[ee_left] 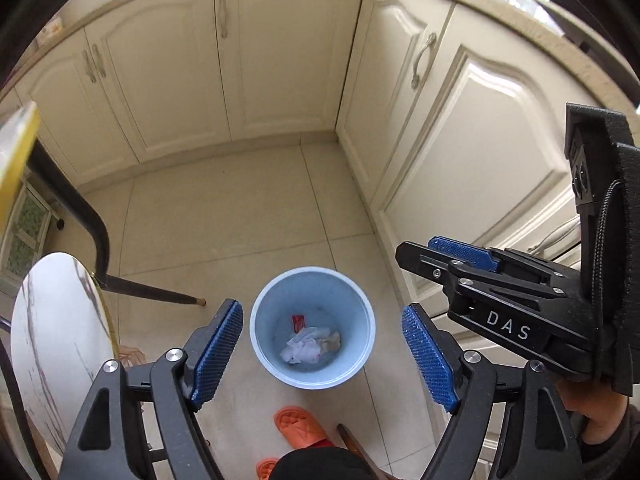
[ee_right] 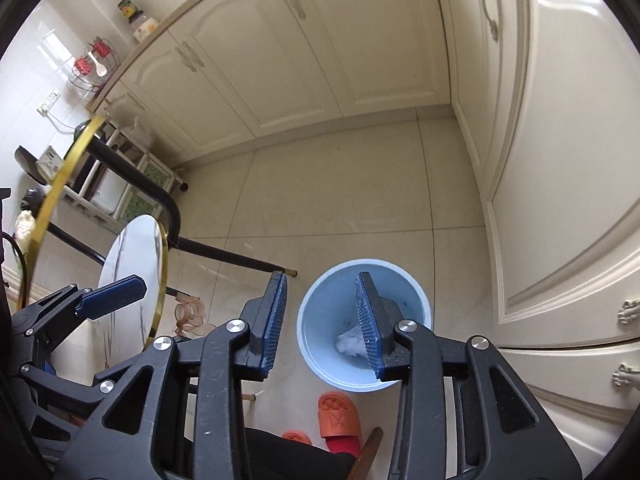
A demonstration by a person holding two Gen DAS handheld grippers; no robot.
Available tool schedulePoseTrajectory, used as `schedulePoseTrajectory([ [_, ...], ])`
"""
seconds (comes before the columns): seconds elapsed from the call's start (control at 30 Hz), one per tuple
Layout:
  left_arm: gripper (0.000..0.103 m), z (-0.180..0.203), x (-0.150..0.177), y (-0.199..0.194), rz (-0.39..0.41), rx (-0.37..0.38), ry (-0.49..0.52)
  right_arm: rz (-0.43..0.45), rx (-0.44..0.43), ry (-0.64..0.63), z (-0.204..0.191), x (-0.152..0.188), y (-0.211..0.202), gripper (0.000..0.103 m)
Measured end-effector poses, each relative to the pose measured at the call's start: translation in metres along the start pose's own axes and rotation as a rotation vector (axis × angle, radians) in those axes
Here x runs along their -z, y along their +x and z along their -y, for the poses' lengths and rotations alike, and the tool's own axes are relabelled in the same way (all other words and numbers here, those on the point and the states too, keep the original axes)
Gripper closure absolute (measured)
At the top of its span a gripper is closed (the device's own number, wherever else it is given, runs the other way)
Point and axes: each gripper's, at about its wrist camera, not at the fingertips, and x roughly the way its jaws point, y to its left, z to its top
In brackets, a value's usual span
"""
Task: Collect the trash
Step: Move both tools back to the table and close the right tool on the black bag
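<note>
Round marble-look side table with gold rim (ee_left: 60, 320): stands at the left, beside the bin; its black leg (ee_left: 152, 291) slants across the tile floor toward the bin. A low sweep of the left hand could knock the rim.

Left gripper (ee_left: 322, 356): black frame, blue textured pads, jaws spread wide and empty, hanging above the bin's mouth. Nothing is between them, so the risk here is bumping the bin wall if it sinks further.

Light blue round plastic waste bin (ee_left: 264, 300): upright on the cream tile floor (ee_left: 224, 216), near the corner where the two runs of cream cabinet doors (ee_left: 280, 60) meet. It looks light; a nudge on its rim could tip it and spill the contents.

Trash: crumpled white tissue (ee_left: 306, 346) and a small red wrapper (ee_left: 298, 322) lie at the bottom of the bin, against no wall that I can tell.

Orange slipper (ee_left: 300, 426): on the floor just before the bin, the person's foot close to it; a step forward could kick the bin.

Right gripper (ee_right: 320, 320): jaws partly apart, holding nothing, over the bin's left rim. If a scrap clung to a pad it could fall outside; none shows.
</note>
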Motion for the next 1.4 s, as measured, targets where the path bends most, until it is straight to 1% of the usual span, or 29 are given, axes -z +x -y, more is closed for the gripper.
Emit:
schedulePoseTrajectory([
  [0.07,0.025,0.003,0.004,-0.023,0.045,-0.01,0.004,0.032,-0.004,-0.018,-0.012,-0.002,-0.018,0.063],
  [0.13,0.023,0.008,0.016,-0.052,0.101,-0.019,0.01,0.07,0.002,-0.044,-0.028,-0.002,-0.038,0.06],
  [0.17,0.023,0.01,0.021,-0.065,0.126,-0.029,0.015,0.093,0.004,-0.06,-0.035,-0.001,-0.05,0.056],
  [0.2,0.022,0.012,0.028,-0.079,0.155,-0.04,0.022,0.116,0.004,-0.071,-0.044,0.0,-0.06,0.055],
  [0.27,0.019,0.014,0.04,-0.107,0.212,-0.061,0.028,0.156,-0.004,-0.093,-0.058,0.002,-0.083,0.054],
  [0.33,0.015,0.014,0.054,-0.136,0.273,-0.082,0.033,0.205,-0.006,-0.113,-0.074,0.006,-0.106,0.048],
  [0.4,0.01,0.014,0.07,-0.166,0.335,-0.116,0.039,0.25,-0.012,-0.138,-0.091,0.01,-0.129,0.04],
  [0.43,0.009,0.014,0.077,-0.179,0.367,-0.137,0.044,0.274,-0.017,-0.152,-0.1,0.013,-0.14,0.038],
  [0.5,0.008,0.011,0.093,-0.204,0.426,-0.18,0.044,0.314,-0.023,-0.187,-0.119,0.017,-0.159,0.027],
  [0.57,0.003,0.003,0.11,-0.226,0.469,-0.213,0.027,0.351,-0.025,-0.23,-0.142,0.023,-0.175,0.023],
  [0.6,0.001,-0.002,0.118,-0.237,0.489,-0.226,0.015,0.365,-0.032,-0.251,-0.153,0.026,-0.182,0.02],
  [0.67,0.001,-0.01,0.14,-0.257,0.523,-0.253,-0.009,0.389,-0.042,-0.288,-0.174,0.031,-0.191,0.015],
  [0.73,0.001,-0.025,0.164,-0.277,0.555,-0.28,-0.041,0.401,-0.055,-0.334,-0.197,0.037,-0.196,0.014],
  [0.83,0.001,-0.049,0.192,-0.301,0.575,-0.33,-0.095,0.4,-0.074,-0.396,-0.232,0.044,-0.193,0.014],
  [0.93,0.001,-0.069,0.217,-0.313,0.577,-0.381,-0.151,0.387,-0.087,-0.454,-0.264,0.049,-0.182,0.012],
  [1.03,0.001,-0.09,0.233,-0.316,0.565,-0.432,-0.212,0.361,-0.089,-0.498,-0.292,0.049,-0.163,0.012],
  [1.2,0.001,-0.126,0.238,-0.315,0.518,-0.506,-0.306,0.291,-0.084,-0.532,-0.32,0.036,-0.119,0.012],
  [1.33,0.001,-0.155,0.222,-0.303,0.472,-0.532,-0.358,0.24,-0.062,-0.56,-0.337,0.022,-0.078,0.012],
  [1.37,0.001,-0.162,0.223,-0.299,0.457,-0.535,-0.372,0.228,-0.059,-0.563,-0.34,0.017,-0.067,0.012],
  [1.4,0.001,-0.174,0.213,-0.293,0.444,-0.534,-0.386,0.211,-0.053,-0.563,-0.343,0.012,-0.056,0.012],
])
